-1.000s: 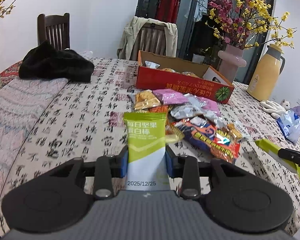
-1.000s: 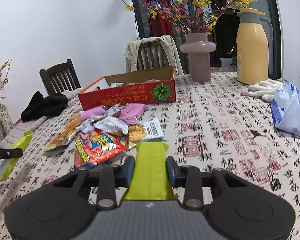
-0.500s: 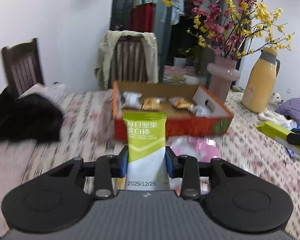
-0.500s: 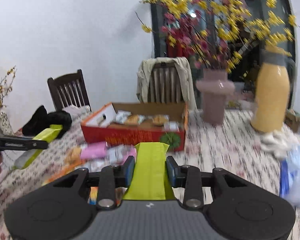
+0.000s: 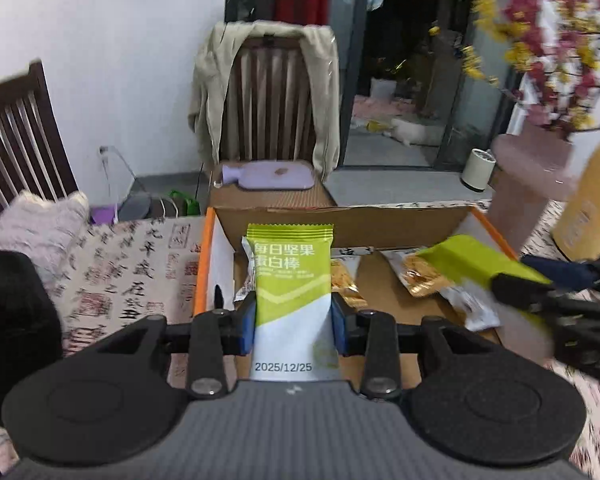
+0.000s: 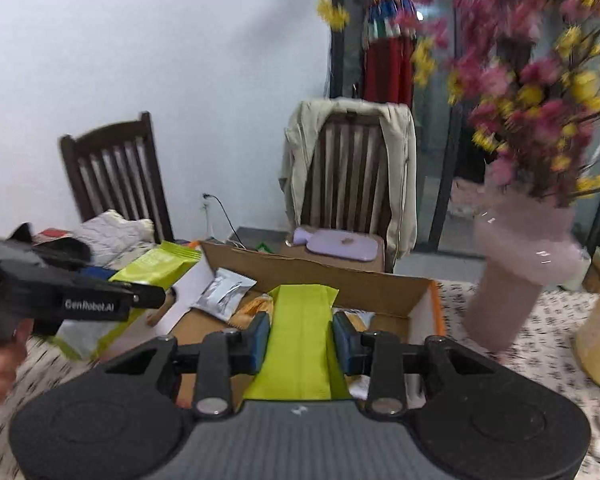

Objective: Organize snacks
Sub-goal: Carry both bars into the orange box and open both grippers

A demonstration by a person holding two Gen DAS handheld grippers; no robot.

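holding both green bars over the cardboard box: left gripper grasps its printed bar, right gripper grasps the plain-backed bar; lower past the rim, release flat beside the packets inside.

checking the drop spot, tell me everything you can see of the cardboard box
The cardboard box is a shallow open-topped carton of brown corrugated board with orange outer edges and a white panel inside its left wall. It rests on the calligraphy-print tablecloth. Several snack packets lie loose on its floor: silver, golden and white ones. Both grippers hold green snack bars above it; neither bar visibly touches it.
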